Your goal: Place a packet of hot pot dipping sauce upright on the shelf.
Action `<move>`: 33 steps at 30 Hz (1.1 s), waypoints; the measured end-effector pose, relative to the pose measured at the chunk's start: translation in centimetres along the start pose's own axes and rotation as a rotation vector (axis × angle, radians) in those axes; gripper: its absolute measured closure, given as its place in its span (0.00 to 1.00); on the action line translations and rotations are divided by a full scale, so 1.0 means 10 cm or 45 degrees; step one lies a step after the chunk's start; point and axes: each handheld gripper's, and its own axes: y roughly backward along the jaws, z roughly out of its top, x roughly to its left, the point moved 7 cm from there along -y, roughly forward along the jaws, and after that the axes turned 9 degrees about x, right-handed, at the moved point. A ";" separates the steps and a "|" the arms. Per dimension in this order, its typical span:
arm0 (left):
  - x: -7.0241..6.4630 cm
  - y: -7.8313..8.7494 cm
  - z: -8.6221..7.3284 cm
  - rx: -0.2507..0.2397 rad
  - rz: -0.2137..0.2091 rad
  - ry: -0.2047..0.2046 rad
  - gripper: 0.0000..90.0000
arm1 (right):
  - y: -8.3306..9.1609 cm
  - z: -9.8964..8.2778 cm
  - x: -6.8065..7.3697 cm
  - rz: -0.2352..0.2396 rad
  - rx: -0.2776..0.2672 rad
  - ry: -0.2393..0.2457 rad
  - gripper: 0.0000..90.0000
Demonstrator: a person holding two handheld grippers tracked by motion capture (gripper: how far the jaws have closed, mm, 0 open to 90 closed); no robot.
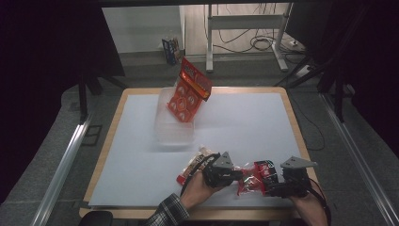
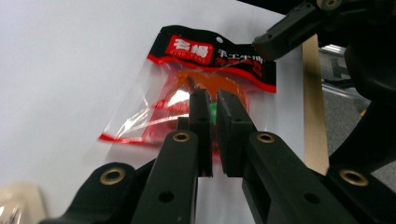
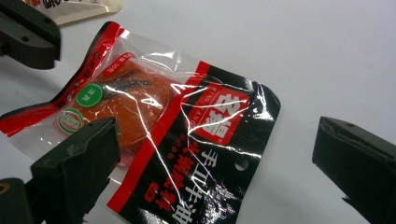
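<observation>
I am pinching the red-and-black snack packet (image 2: 205,88) with my nearly closed left hand-held gripper (image 2: 211,107) while my right hand-held gripper (image 3: 215,154) is gaping wide, straddling it at five o'clock on the surface (image 1: 244,122).

The left gripper (image 2: 213,100) has its jaws nearly shut on the edge of a red & black snack pack (image 2: 196,84). The pack lies on the white table (image 2: 60,70), w/ the other gripper (image 2: 280,37) up top.

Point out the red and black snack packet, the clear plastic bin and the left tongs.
red and black snack packet (image 3: 187,140), right gripper view, its red stripe.
clear plastic bin (image 1: 173,134), high view, its near wall.
left tongs (image 2: 212,116), left gripper view, between the tips.
</observation>
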 end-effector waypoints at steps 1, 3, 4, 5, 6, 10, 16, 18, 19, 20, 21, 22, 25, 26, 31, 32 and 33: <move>0.00 -0.02 0.01 0.008 0.003 -0.006 0.95 | 0.00 0.00 0.00 0.002 0.004 0.003 0.01; -0.01 -0.07 -0.01 0.047 0.019 -0.014 0.95 | 0.02 0.00 0.00 -0.006 0.003 0.016 0.01; -0.01 -0.09 -0.03 0.066 0.033 -0.023 0.95 | 0.03 0.00 0.00 -0.012 -0.002 0.021 0.01; 0.00 -0.11 -0.05 0.088 0.042 -0.027 0.95 | 0.04 0.01 -0.01 -0.013 -0.009 0.023 0.01; 0.00 -0.11 -0.07 0.104 0.044 -0.031 0.95 | 0.05 0.01 -0.02 -0.012 -0.017 0.020 0.01; 0.02 -0.11 -0.13 0.138 0.027 0.013 0.96 | 0.07 0.00 -0.04 -0.006 -0.035 0.004 0.01; 0.04 -0.13 -0.19 0.195 0.043 0.008 0.99 | 0.11 0.00 -0.01 0.032 -0.067 -0.022 0.01; 0.03 -0.13 -0.19 0.220 0.053 0.002 0.99 | 0.11 -0.01 -0.01 0.041 -0.067 -0.032 0.01; 0.03 -0.13 -0.20 0.229 0.060 0.001 1.00 | 0.10 -0.01 -0.01 0.045 -0.065 -0.037 0.01; 0.03 -0.13 -0.20 0.237 0.065 0.000 1.00 | 0.10 -0.01 0.00 0.052 -0.063 -0.043 0.01; 0.03 -0.13 -0.21 0.247 0.069 -0.002 1.00 | 0.10 -0.02 0.00 0.060 -0.055 -0.049 0.01; 0.03 -0.13 -0.21 0.247 0.069 -0.002 1.00 | 0.09 -0.02 0.01 0.066 -0.051 -0.048 0.01; 0.04 -0.12 -0.25 0.271 0.089 -0.007 1.00 | 0.07 -0.03 0.06 0.092 -0.029 -0.044 0.01; 0.04 -0.12 -0.25 0.271 0.083 0.002 1.00 | 0.07 -0.03 0.08 0.109 -0.027 -0.042 0.01; 0.04 -0.12 -0.25 0.284 0.090 -0.010 1.00 | 0.03 0.02 0.21 0.160 -0.008 -0.030 0.01; 0.04 -0.12 -0.25 0.284 0.090 -0.010 1.00 | 0.02 0.02 0.24 0.165 0.002 -0.026 0.02; 0.04 -0.12 -0.25 0.278 0.088 -0.007 1.00 | 0.00 0.02 0.26 0.172 0.012 -0.025 0.04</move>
